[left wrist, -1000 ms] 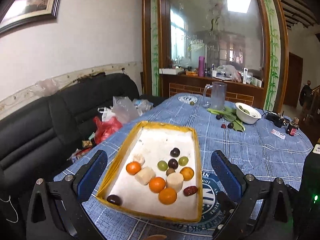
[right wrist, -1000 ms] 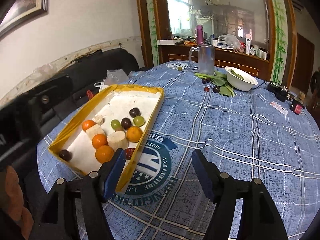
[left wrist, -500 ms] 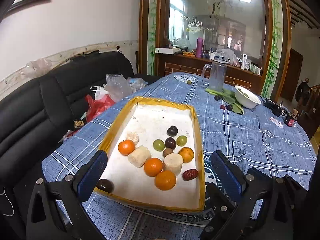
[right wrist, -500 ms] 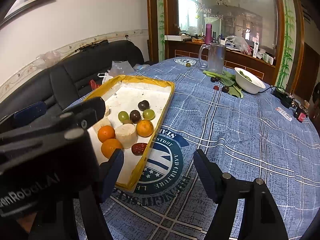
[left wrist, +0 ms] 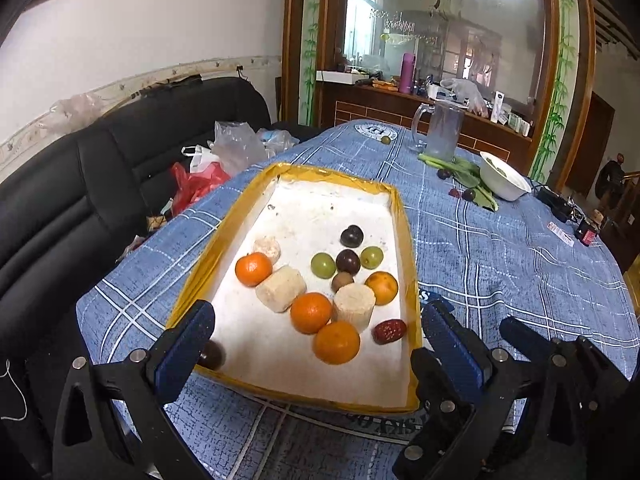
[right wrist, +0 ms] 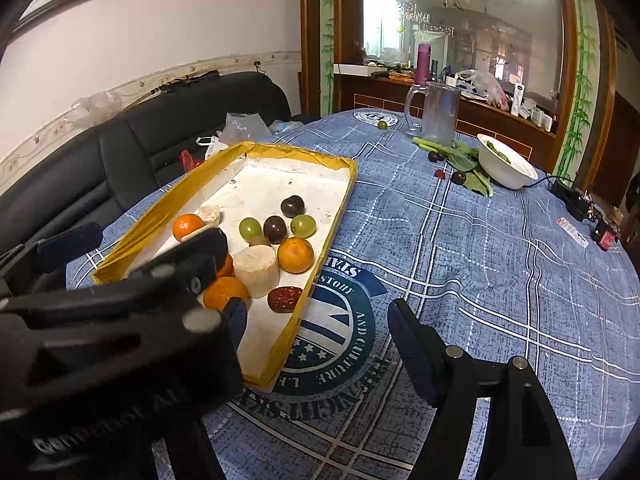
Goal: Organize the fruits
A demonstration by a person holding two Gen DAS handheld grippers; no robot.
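Sofa beside blue-check tbl w/ tray

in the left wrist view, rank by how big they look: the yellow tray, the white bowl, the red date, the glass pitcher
1. yellow tray
2. glass pitcher and white bowl: alike, and both far from the camera, so unsure
3. red date

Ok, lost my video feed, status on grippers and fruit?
Left gripper open, empty, over the tray. Right gripper opening, empty, beside the tray. Fruit untouched inside; red date nearest the right wall. Nothing blocking.
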